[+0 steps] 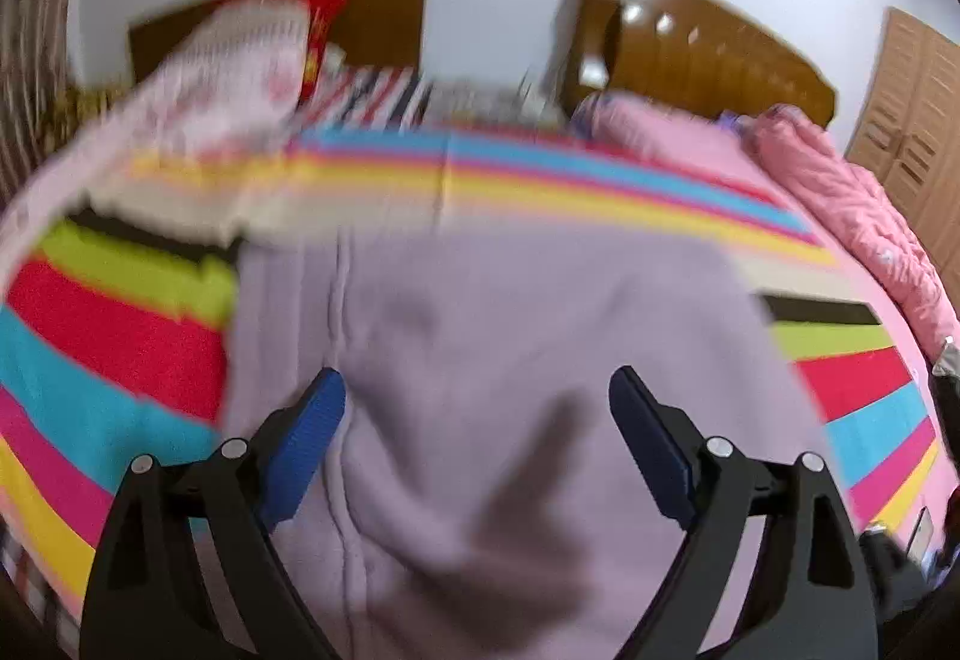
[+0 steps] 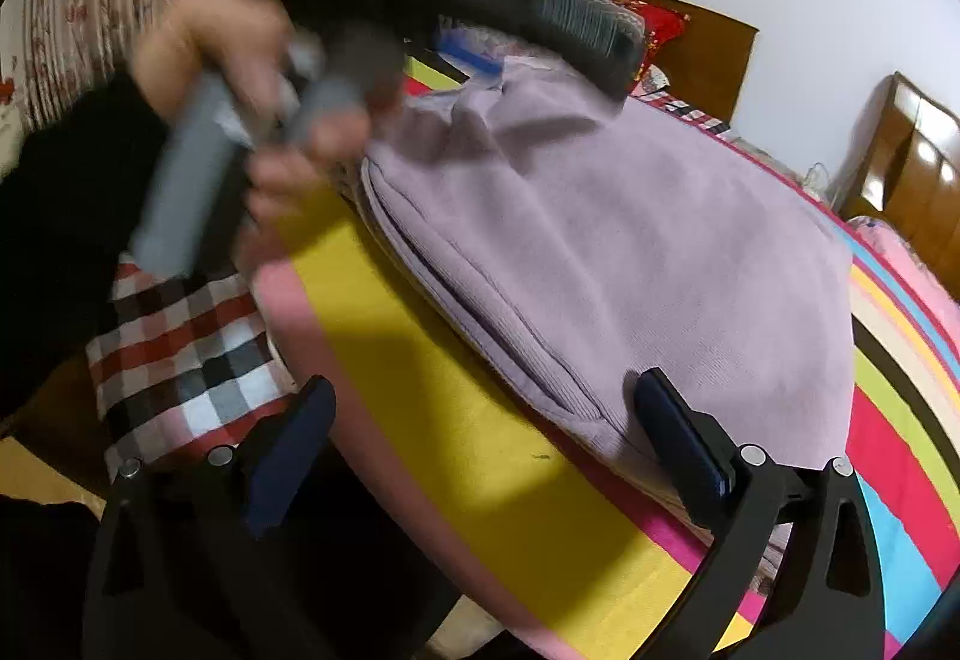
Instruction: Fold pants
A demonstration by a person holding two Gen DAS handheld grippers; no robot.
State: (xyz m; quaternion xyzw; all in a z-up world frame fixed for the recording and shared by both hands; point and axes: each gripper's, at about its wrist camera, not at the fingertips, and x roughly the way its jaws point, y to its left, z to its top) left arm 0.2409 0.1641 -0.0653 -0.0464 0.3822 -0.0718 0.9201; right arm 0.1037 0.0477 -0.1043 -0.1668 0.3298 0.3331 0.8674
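Light: bright, even indoor.
Blur: left wrist view smeared; right view's upper left.
Edges: fisheye bending, dark corners.

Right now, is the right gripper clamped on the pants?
No: in the right wrist view the right gripper is wide open, with only one finger over the edge of the lilac pants.

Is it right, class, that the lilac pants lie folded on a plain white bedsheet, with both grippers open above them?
Not quite. The sheet is not plain white: it has bright stripes of red, cyan, yellow, green and pink, as the left wrist view shows. The rest holds: the lilac pants lie folded on it, and the left gripper and right gripper are both open.
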